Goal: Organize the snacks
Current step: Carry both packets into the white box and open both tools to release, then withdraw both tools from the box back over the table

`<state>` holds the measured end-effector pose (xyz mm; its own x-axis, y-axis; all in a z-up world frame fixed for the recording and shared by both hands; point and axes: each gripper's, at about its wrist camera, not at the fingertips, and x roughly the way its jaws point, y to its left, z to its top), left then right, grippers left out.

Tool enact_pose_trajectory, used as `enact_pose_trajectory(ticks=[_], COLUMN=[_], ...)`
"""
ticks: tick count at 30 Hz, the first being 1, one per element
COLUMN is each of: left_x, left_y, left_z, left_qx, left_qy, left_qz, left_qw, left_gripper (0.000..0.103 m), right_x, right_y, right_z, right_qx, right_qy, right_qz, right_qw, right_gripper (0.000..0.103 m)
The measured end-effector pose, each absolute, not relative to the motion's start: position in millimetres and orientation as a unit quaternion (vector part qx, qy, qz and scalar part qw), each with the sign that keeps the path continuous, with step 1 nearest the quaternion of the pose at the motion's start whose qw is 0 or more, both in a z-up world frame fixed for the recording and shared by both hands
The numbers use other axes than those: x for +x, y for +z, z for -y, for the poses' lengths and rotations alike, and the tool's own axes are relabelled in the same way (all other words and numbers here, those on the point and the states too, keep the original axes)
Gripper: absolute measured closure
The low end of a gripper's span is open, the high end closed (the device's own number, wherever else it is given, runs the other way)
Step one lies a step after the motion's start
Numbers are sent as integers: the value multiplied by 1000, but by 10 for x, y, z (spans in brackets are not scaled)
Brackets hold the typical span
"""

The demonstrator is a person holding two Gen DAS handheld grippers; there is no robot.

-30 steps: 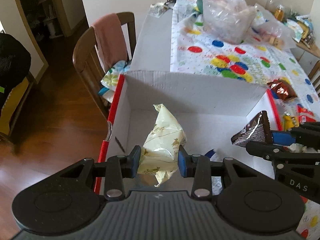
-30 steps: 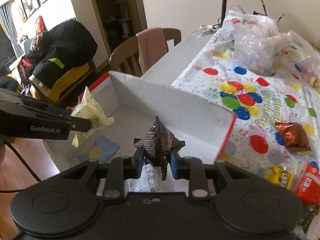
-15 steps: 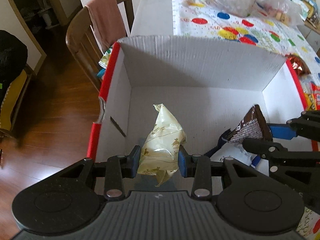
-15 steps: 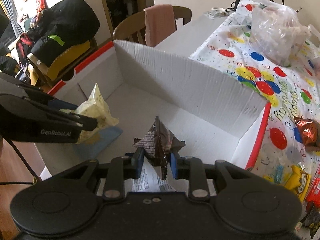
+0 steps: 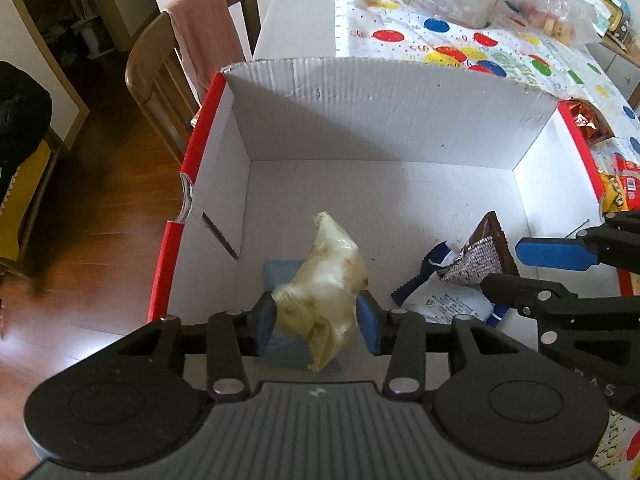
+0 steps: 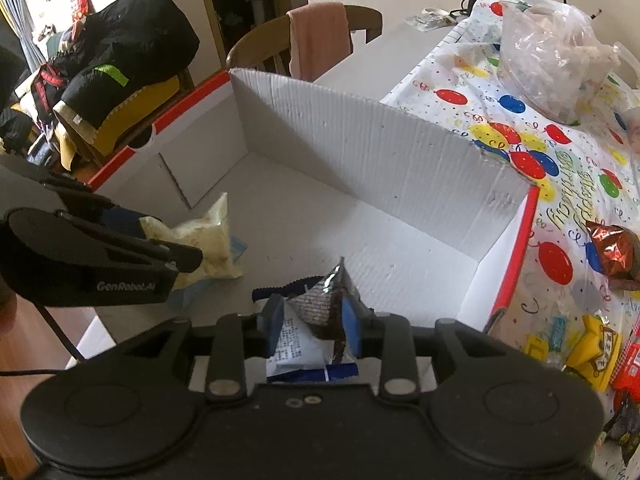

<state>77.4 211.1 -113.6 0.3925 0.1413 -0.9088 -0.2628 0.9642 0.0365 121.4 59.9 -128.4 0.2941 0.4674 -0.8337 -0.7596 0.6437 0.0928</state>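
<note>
Four snack packets [image 5: 324,280] in one white box [image 5: 384,120], two between tongs [image 6: 312,326]

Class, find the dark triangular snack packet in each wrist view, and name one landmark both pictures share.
Left wrist view: dark triangular packet at right of centre, inside the white box, by the right gripper.
Right wrist view: packet at lower centre, between that gripper's blue pads.
Shared landmark: the pink cloth over the wooden chair.
</note>
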Motion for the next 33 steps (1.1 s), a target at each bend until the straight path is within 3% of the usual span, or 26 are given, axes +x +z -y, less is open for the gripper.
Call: enact_pose_trajectory(ticks=[6,12,18,22,25,33], left_x=[692,622,560,542,530,563], left_y=[-985,-820,-635,-509,-425,-282], left_z=[-2033,-1898,-1695,-1530,-1410,-1048], left_qx=[-60,-61,-57,-57,-54,-51], left_qy=[114,103,85,73,64,43], left_qz=[-520,-499,-471,-456,-444,-421], left_qw=[845,858,876,885,892,905], left_gripper=[49,48,40,39,32,31], right_x=[1201,1156,1108,1091,1075,1077], right_y=[-1174,-1050,-873,-746,-668,-565], right_z=[-459,-300,-50,145,284,745], right_qx=[-140,-116,-87,-70,-63,-43], right_qy=[388,391,394,396,394,386], right_qz=[-445,-439,-429,-415,-403,-390], right_qw=[795,800,808,816,824,835], right_gripper=[67,61,54,45,39,27])
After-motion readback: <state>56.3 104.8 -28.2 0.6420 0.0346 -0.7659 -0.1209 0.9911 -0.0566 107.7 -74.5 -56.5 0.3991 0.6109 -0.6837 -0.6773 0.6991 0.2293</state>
